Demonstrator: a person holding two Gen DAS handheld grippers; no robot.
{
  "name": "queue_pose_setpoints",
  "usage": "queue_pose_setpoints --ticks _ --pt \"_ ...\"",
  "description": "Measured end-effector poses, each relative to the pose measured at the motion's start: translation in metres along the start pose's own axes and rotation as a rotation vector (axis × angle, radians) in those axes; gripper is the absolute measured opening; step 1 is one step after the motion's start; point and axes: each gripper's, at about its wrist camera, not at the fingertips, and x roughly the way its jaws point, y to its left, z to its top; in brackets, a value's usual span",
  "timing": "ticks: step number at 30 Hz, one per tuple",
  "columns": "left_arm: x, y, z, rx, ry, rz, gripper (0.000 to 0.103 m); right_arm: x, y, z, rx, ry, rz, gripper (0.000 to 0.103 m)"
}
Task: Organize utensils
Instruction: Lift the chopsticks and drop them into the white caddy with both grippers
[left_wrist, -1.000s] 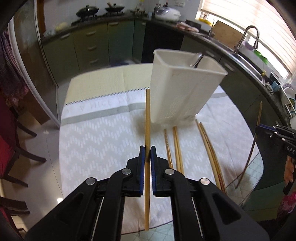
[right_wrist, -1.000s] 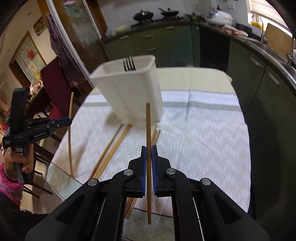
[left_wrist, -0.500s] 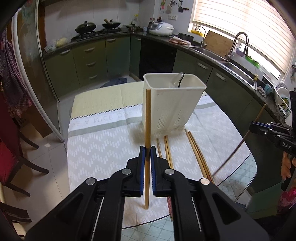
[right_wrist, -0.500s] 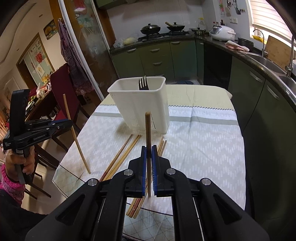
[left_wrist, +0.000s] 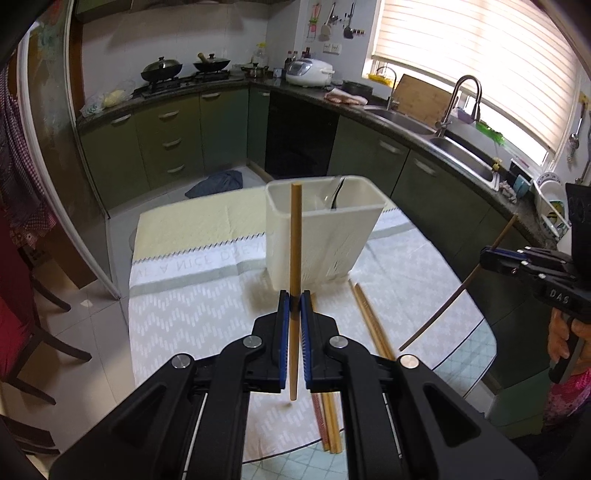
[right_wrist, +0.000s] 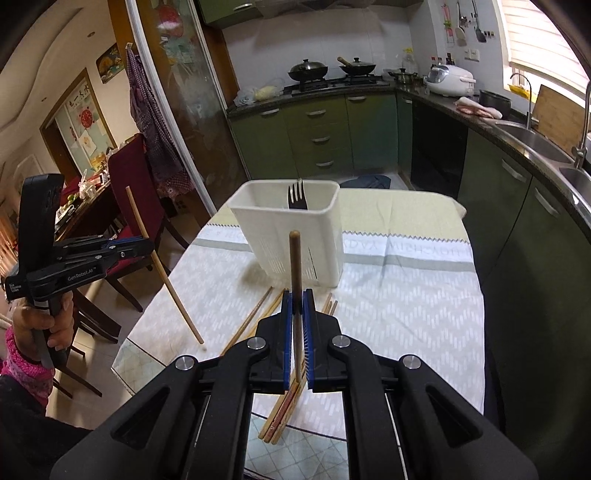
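My left gripper pinches a light chopstick upright, my right gripper pinches a darker chopstick; both are raised just in front of the white holder. Loose chopsticks lie at its base.

Air above the white holder lay open to me, though a fork stood inside its far end. Loose chopsticks cluttered the worktop just before it; cloth either side lay bare.

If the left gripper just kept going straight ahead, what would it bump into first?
Probably the white utensil holder, which stands dead ahead of the left gripper and the chopstick it holds. Depth is hard to judge through the fisheye.
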Motion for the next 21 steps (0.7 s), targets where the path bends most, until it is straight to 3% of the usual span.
queue_pose_setpoints --ticks 4,13,18,21 --pt "-0.017 -0.006 0.023 0.010 -0.058 -0.016 0.006 -0.010 0.001 0.012 -0.008 -0.020 0.013 0.006" --pt "-0.059 -0.020 0.103 0.014 -0.307 -0.026 0.006 -0.030 -0.003 0.034 -0.017 -0.067 0.002 0.006" --pt "-0.046 -0.020 0.130 0.002 -0.385 -0.014 0.006 -0.036 -0.008 0.041 -0.018 -0.076 -0.006 0.006" --pt "-0.026 -0.021 0.138 0.005 -0.391 0.005 0.006 -0.038 -0.010 0.043 -0.013 -0.080 -0.005 0.006"
